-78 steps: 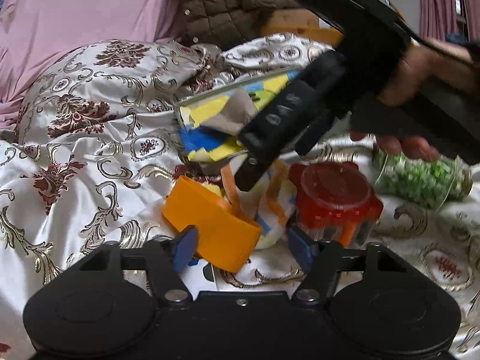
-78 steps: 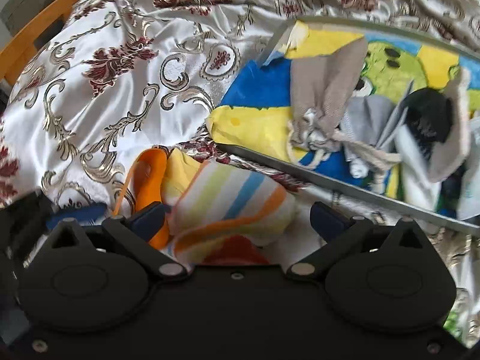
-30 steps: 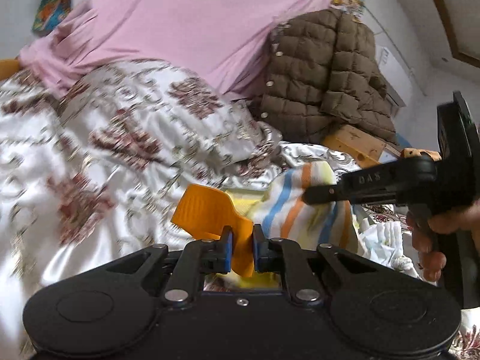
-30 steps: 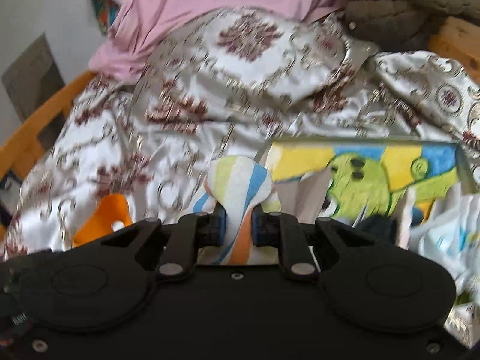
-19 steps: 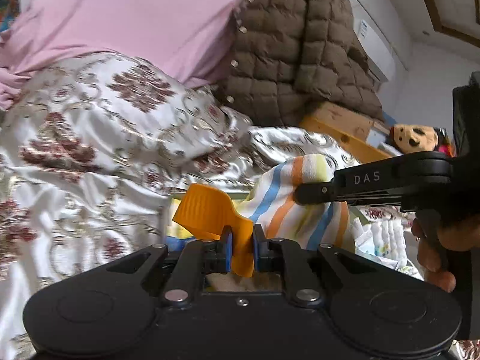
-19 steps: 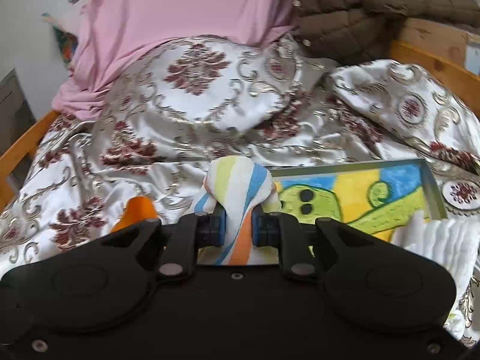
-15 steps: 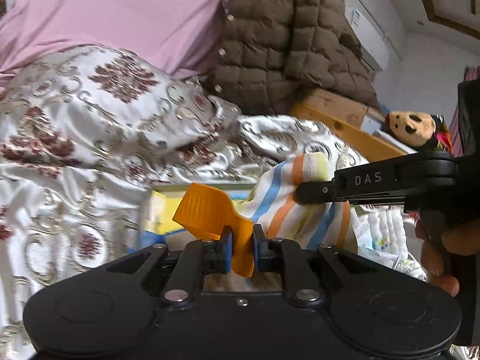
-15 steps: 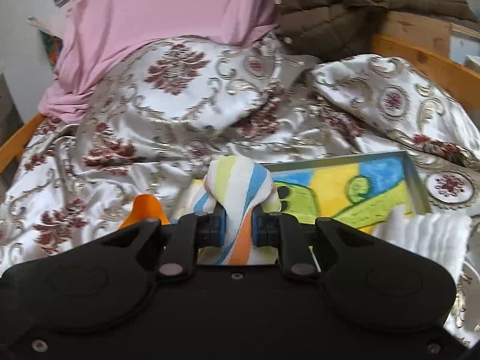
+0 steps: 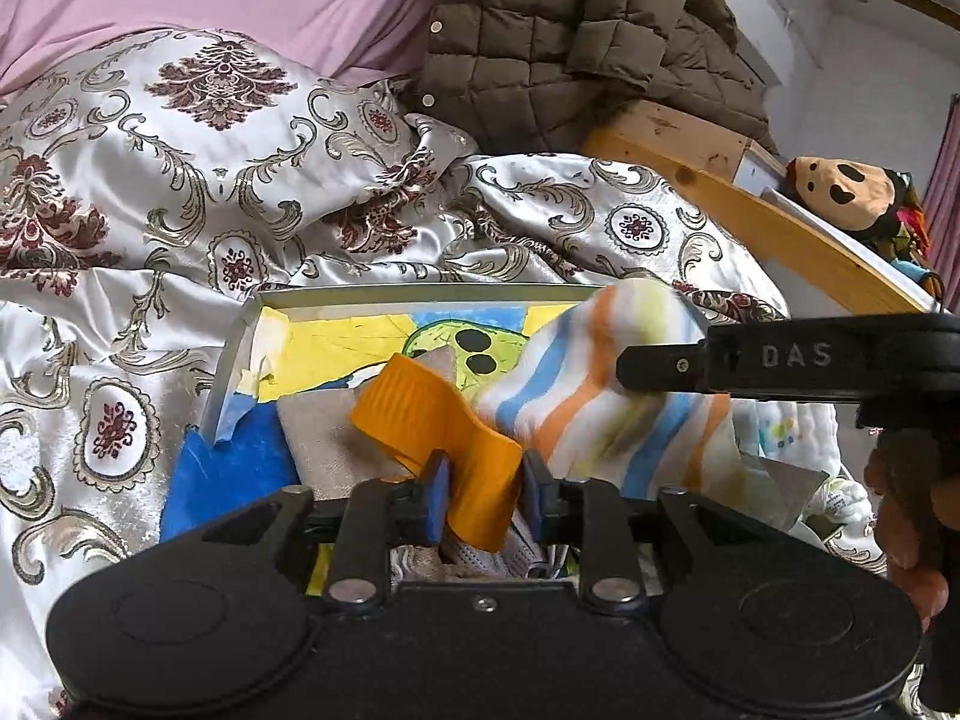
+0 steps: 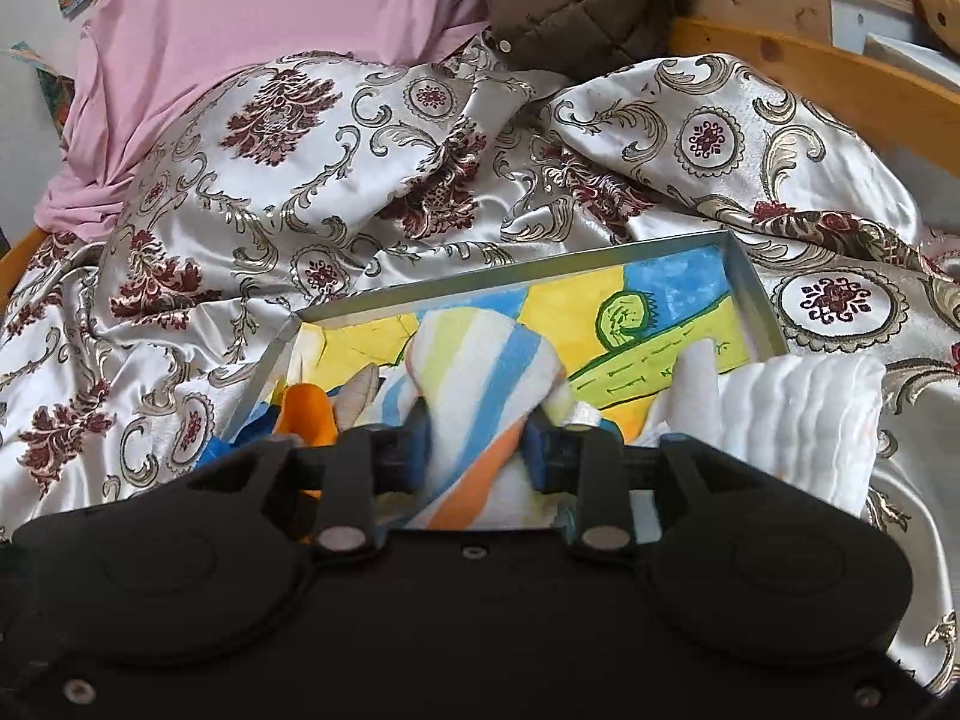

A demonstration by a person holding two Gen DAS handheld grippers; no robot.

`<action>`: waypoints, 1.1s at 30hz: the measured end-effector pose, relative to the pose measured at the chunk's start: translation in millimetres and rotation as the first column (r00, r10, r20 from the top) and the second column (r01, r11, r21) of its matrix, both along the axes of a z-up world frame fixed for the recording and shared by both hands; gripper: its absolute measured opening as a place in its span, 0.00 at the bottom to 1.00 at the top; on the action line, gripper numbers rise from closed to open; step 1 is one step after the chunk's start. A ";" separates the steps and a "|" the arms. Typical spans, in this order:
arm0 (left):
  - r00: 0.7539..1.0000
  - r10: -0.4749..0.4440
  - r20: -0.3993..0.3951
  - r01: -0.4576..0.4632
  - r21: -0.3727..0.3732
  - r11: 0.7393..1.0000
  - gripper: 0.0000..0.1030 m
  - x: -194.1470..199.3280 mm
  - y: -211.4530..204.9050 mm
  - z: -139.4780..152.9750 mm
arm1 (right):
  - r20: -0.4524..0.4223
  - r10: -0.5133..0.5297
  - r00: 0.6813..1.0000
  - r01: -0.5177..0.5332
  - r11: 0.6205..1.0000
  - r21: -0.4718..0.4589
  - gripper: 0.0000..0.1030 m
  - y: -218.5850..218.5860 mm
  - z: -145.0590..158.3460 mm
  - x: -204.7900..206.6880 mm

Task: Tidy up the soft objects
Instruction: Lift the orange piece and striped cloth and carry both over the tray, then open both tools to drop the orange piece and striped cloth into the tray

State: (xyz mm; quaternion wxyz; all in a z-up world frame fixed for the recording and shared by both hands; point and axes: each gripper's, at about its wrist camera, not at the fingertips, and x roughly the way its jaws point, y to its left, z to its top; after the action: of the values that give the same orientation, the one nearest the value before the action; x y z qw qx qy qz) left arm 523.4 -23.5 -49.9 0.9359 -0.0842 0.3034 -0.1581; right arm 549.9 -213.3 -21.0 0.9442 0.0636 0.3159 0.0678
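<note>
Both grippers hang over the shallow tray (image 9: pixel 237 354) lying on the bed's patterned cover (image 9: pixel 180 180), and both are letting go. The left gripper (image 9: pixel 483 495) has its jaws opening, with the orange fabric piece (image 9: pixel 432 420) between them; contact looks loose rather than pinched. The right gripper (image 10: pixel 480 450) has its jaws opening too, around the striped cloth (image 10: pixel 480 384), which sits directly between the pads and bulges forward over the tray's painted floor. Orange and striped parts seem joined, stretching across from left gripper to right. A white quilted cloth (image 10: pixel 798 414) lies just right of it. The tray lies straight below, so the drop likely needs only wider jaws.
</note>
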 end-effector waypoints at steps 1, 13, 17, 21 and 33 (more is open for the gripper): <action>1.000 0.002 0.000 -0.002 0.008 1.000 0.32 -0.8 -0.8 1.3 | 0.007 0.006 1.000 -0.006 1.000 -0.011 0.38 1.9 1.0 -2.1; 0.998 0.042 0.049 -0.043 0.022 0.999 0.50 -28.3 -2.3 32.3 | 0.084 0.032 0.996 -0.032 0.999 -0.003 0.70 -17.9 40.7 -48.5; 0.995 0.057 0.079 -0.059 0.013 0.998 0.56 -45.9 -3.3 48.6 | 0.119 0.050 0.992 -0.054 0.998 0.028 0.88 -27.6 56.8 -73.4; 0.988 0.088 0.129 -0.090 0.007 0.996 0.73 -72.5 -2.1 63.7 | 0.176 0.062 0.983 -0.073 0.996 0.057 0.96 -39.7 75.1 -102.1; 0.943 0.197 0.267 -0.206 0.006 0.978 0.99 -170.0 13.3 120.9 | 0.318 0.088 0.944 -0.115 0.991 0.068 0.99 -59.5 114.3 -205.8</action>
State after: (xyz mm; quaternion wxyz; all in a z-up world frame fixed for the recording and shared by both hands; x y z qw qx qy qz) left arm 353.3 -10.2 71.1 0.9806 -0.0769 0.1680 -0.0661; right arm 344.1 -272.8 93.3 0.9741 0.0762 0.1610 0.1391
